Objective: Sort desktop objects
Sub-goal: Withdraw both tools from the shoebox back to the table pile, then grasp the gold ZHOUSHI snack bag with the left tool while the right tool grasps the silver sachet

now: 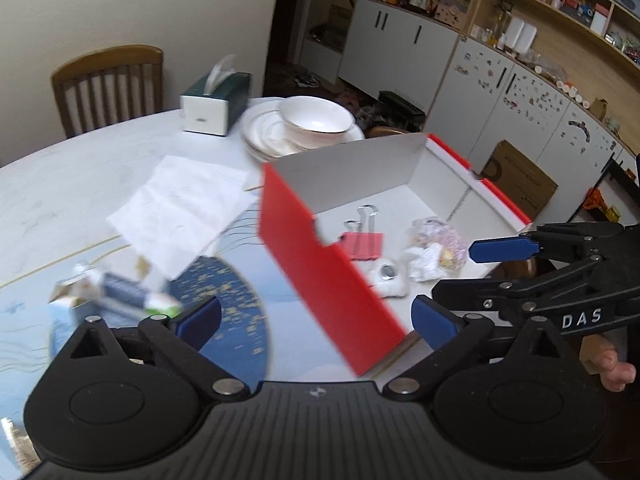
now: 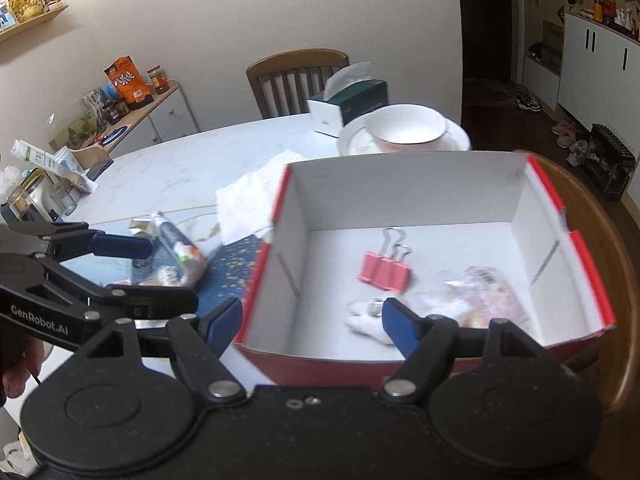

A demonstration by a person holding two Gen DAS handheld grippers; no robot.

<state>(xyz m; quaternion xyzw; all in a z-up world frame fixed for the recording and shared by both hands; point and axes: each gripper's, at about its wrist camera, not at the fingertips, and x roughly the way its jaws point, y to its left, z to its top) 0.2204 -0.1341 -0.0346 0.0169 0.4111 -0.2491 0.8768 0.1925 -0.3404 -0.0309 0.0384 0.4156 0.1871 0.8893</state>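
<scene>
The white marble-look table [image 2: 180, 160] carries everything, and only the right wrist view takes in its far left edge at 9 o'clock, where a low cabinet holds an orange snack bag [image 2: 127, 80] whose print is too small to read. The left wrist view alone shows the wall of wooden shelves [image 1: 560, 20] at 1 o'clock.

The red cardboard box [image 2: 592, 264], white inside and open-topped, sits at 3 o'clock of the blue speckled mat [image 2: 236, 264]. Inside it lie a pink metal binder clip [image 2: 386, 270] with wire handles, a crinkled clear packet [image 2: 488, 296] and a small white item with a round silver centre [image 1: 388, 274], blurred in both views.

On the mat, at 9 o'clock of the box, rests a jumble of small packets and a tube [image 2: 176, 248], smeared by motion. A creased white tissue sheet [image 1: 180, 208] lies flat beyond the mat.

The left gripper [image 1: 316, 316] has its blue-padded jaws spread wide, straddling the box's near red wall and holding nothing. The right gripper [image 2: 312, 316] is likewise spread wide and empty, one pad outside the box, the other over its floor. Their arms read "DAS" and "GenRobot.AI".
</scene>
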